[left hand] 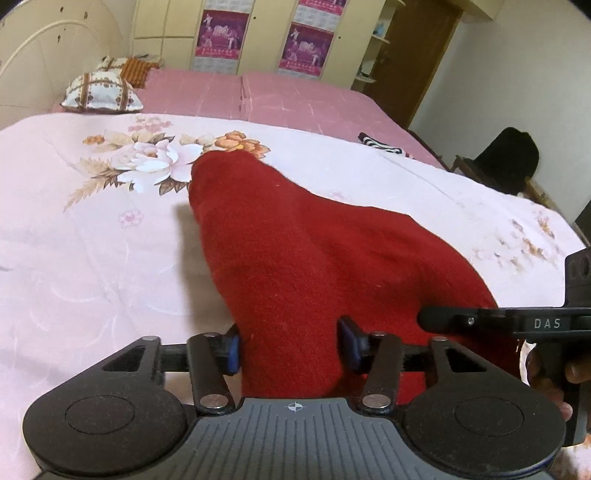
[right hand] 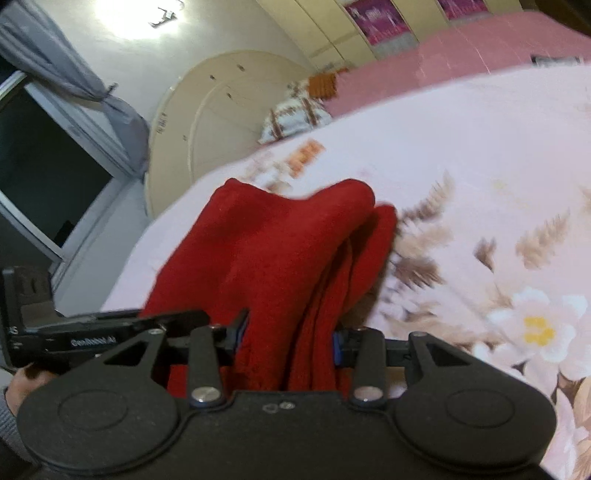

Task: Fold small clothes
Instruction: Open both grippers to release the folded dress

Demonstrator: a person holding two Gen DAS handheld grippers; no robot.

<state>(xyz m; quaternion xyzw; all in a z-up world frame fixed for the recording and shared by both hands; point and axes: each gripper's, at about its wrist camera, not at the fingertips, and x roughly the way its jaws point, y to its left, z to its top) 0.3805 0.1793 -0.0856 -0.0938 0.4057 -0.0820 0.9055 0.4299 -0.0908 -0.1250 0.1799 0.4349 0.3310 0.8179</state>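
A red garment [left hand: 295, 236] lies on the floral-quilted bed [left hand: 92, 258], pillows [left hand: 101, 92] beyond.

Bedroom. Bed [left hand: 303, 99] with pink sheet, floral quilt [left hand: 92, 229] spread over it, patterned pillow [left hand: 101, 92] at the head by a cream curved headboard [right hand: 221, 122]. Cream wardrobe doors [left hand: 166, 29] with purple posters [left hand: 219, 35] behind. Brown door [left hand: 417, 55], dark chair [left hand: 506, 158] beside bed. Dark window [right hand: 40, 162], grey curtain [right hand: 74, 74], white walls.
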